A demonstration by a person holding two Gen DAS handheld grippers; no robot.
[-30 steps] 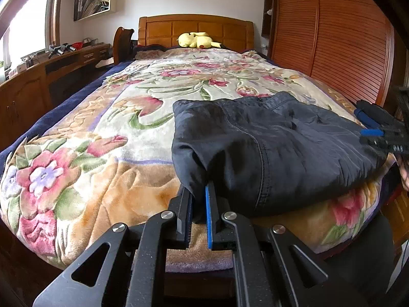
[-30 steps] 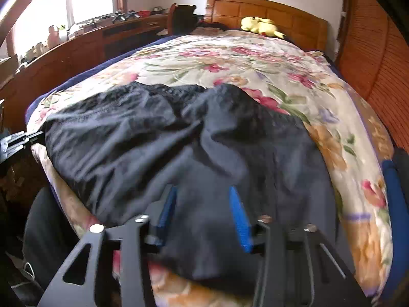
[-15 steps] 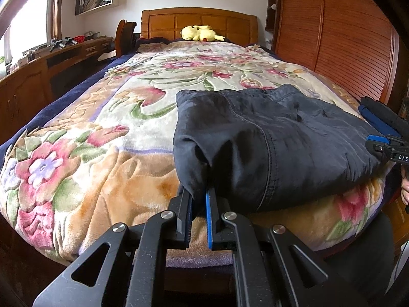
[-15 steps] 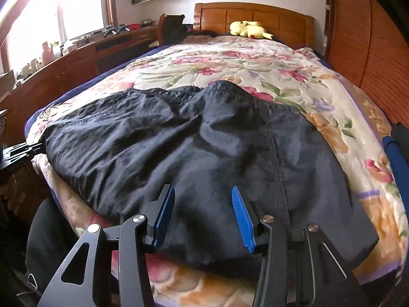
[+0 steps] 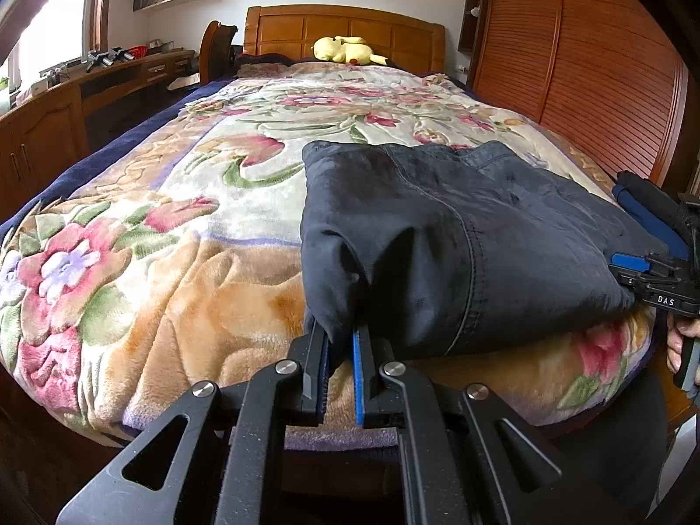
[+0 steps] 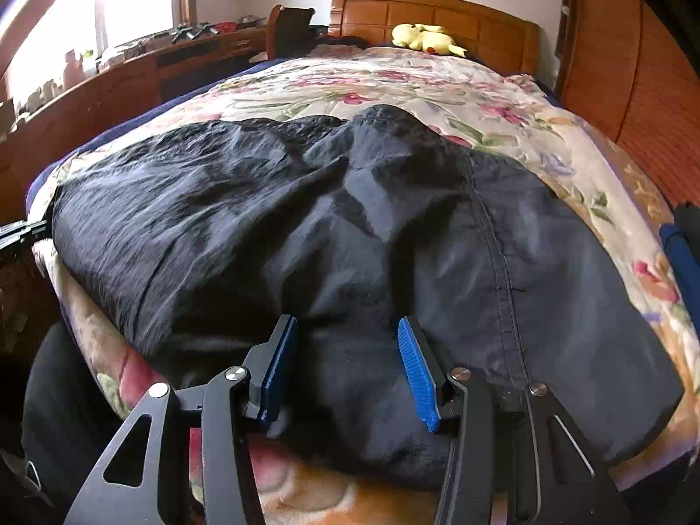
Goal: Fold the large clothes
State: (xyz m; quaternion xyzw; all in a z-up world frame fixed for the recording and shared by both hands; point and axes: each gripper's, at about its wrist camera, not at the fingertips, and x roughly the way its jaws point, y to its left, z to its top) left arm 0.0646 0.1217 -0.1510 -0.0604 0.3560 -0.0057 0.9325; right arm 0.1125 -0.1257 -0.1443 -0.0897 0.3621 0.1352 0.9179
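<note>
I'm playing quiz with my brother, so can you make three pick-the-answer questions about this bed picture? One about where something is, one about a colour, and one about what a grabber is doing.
1. Where is the yellow plush toy?
A. by the headboard
B. on the desk
C. on the dark garment

2. What colour are the pads of the right gripper?
A. red
B. blue
C. green

3. What is the left gripper doing?
A. standing wide open
B. pinching the dark garment
C. holding the toy

Answers:
1. A, it lies at the far end of the bed against the wooden headboard.
2. B, both pads show bright blue.
3. B, a fold of dark cloth sits clamped between its nearly closed pads.
</note>
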